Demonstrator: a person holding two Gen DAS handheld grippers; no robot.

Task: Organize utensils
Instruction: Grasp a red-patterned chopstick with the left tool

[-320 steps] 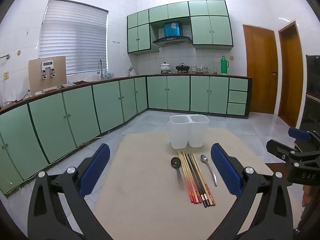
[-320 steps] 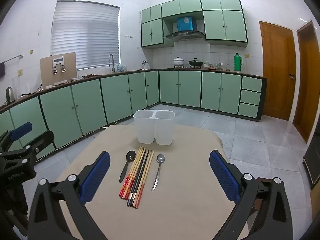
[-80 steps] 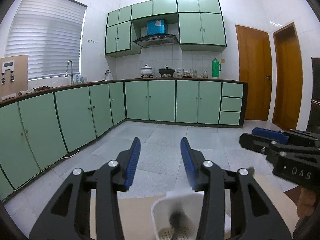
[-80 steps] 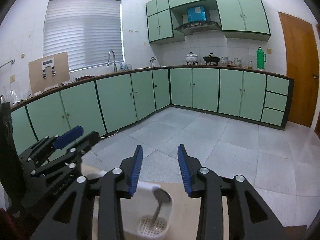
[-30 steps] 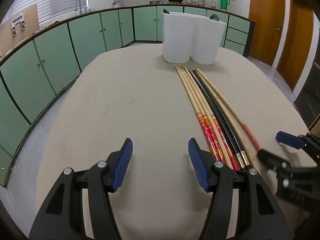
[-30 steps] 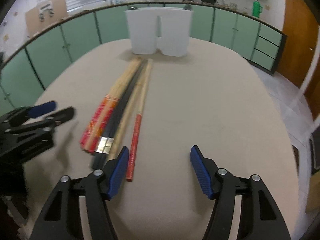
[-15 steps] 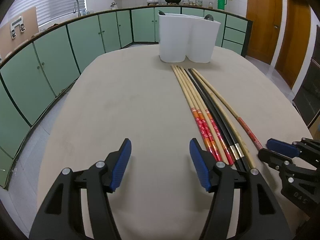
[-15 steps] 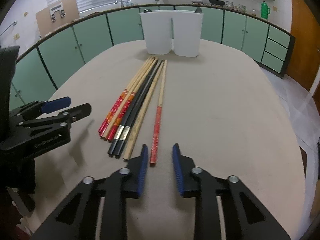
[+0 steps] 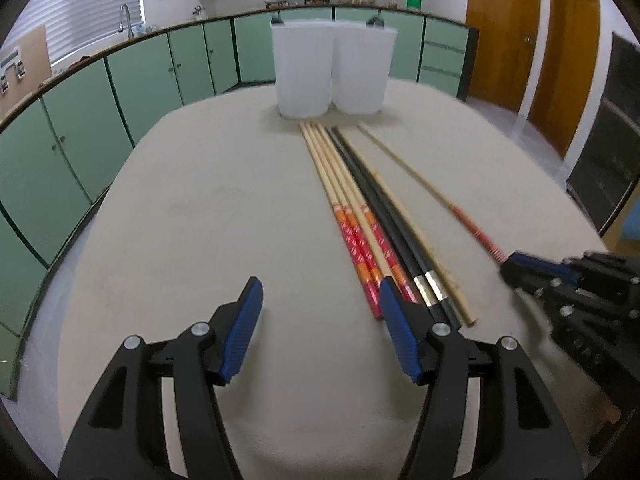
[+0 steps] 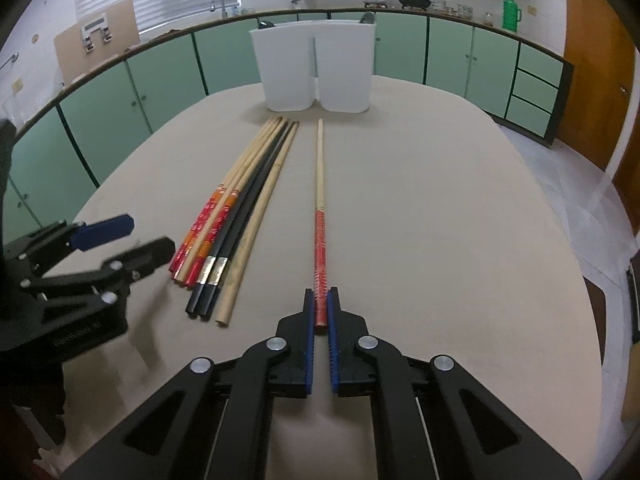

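Note:
A white two-compartment holder (image 10: pixel 314 68) (image 9: pixel 331 71) stands at the far end of the beige table, with a spoon tip showing above each compartment. Several chopsticks (image 10: pixel 236 216) (image 9: pixel 372 224) lie bundled in front of it. One red-ended chopstick (image 10: pixel 319 216) (image 9: pixel 432 196) lies apart to their right, and my right gripper (image 10: pixel 320 304) (image 9: pixel 520 268) is shut on its red near end. My left gripper (image 9: pixel 320 300) (image 10: pixel 132 236) hovers open just left of the bundle's near ends, with nothing between its fingers.
The beige table (image 9: pixel 200 208) drops off at its rounded edges on both sides. Green kitchen cabinets (image 10: pixel 168 80) run behind it, with wooden doors (image 9: pixel 504 28) at the right.
My right gripper has shut on the red end of the separate chopstick, which has swung away from the bundle. The left gripper has barely moved.

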